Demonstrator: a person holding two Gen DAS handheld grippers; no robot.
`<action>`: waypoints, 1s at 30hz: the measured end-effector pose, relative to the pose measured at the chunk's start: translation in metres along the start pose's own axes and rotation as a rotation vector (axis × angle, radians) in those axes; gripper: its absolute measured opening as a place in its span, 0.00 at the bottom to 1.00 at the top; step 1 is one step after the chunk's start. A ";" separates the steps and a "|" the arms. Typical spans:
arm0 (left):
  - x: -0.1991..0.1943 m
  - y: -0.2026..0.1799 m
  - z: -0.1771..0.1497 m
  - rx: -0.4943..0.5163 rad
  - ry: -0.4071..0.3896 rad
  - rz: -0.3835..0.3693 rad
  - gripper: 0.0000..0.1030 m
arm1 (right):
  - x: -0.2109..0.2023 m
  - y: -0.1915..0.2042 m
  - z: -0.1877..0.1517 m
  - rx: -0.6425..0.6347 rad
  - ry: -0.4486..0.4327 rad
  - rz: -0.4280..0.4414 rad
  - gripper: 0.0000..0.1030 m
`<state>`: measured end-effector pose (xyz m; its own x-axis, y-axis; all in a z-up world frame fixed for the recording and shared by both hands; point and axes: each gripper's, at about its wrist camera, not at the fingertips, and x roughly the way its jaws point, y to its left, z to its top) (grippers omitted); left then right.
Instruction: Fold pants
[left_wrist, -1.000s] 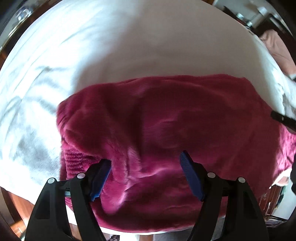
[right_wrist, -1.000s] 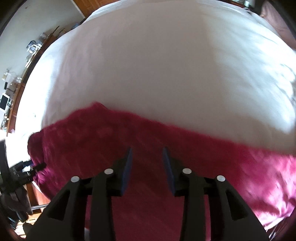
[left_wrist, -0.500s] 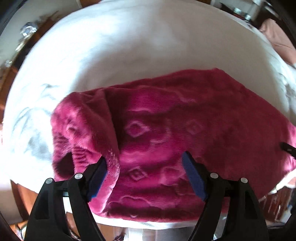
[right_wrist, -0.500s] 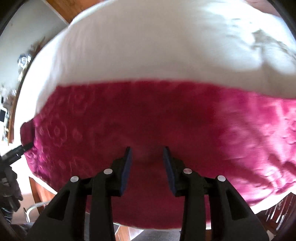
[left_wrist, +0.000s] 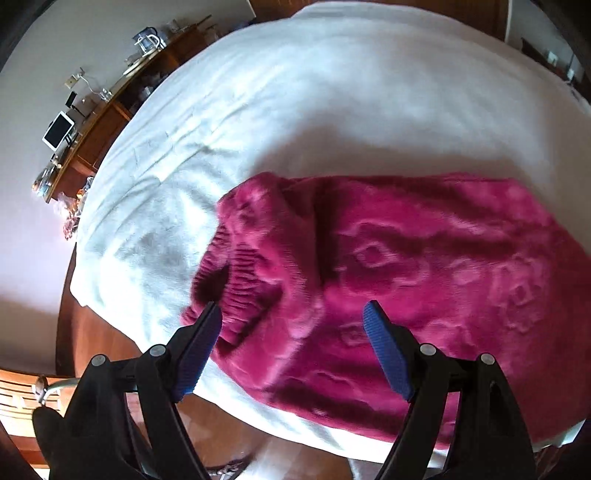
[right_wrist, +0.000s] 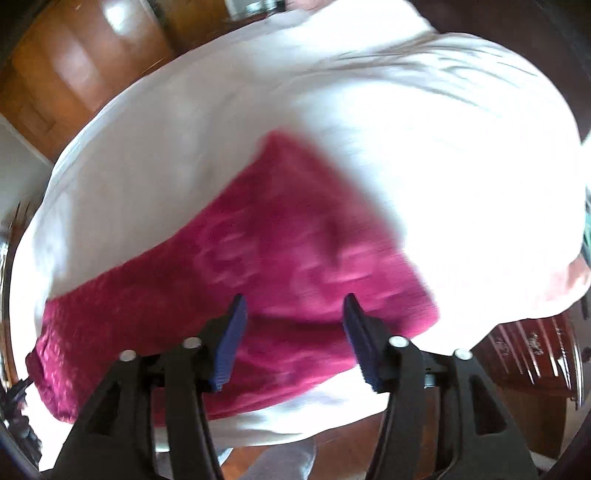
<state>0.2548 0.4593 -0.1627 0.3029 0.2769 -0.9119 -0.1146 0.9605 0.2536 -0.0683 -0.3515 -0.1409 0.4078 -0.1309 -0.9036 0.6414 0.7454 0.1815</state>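
The magenta fleece pants (left_wrist: 424, 266) lie on the white bedsheet (left_wrist: 295, 110). The left gripper (left_wrist: 293, 332) gapes wide, empty; the right gripper (right_wrist: 293, 325) is opening, empty.

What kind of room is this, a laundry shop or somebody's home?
Most likely a bedroom at home. The pink fleece pants lie on a bed with a white cover, and a wooden side counter by the wall holds a kettle and small clutter.
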 end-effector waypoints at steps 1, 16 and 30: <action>-0.012 -0.015 -0.004 0.006 -0.008 -0.016 0.76 | -0.002 -0.003 0.000 0.013 -0.012 -0.006 0.64; -0.083 -0.200 -0.019 0.256 -0.062 -0.350 0.76 | 0.039 -0.093 0.003 0.224 0.069 0.205 0.66; -0.125 -0.284 -0.046 0.460 -0.066 -0.457 0.76 | 0.069 -0.079 0.008 0.130 0.094 0.282 0.51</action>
<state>0.2057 0.1502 -0.1356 0.2840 -0.1749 -0.9427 0.4519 0.8916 -0.0293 -0.0851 -0.4249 -0.2147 0.5229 0.1342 -0.8417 0.5920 0.6533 0.4719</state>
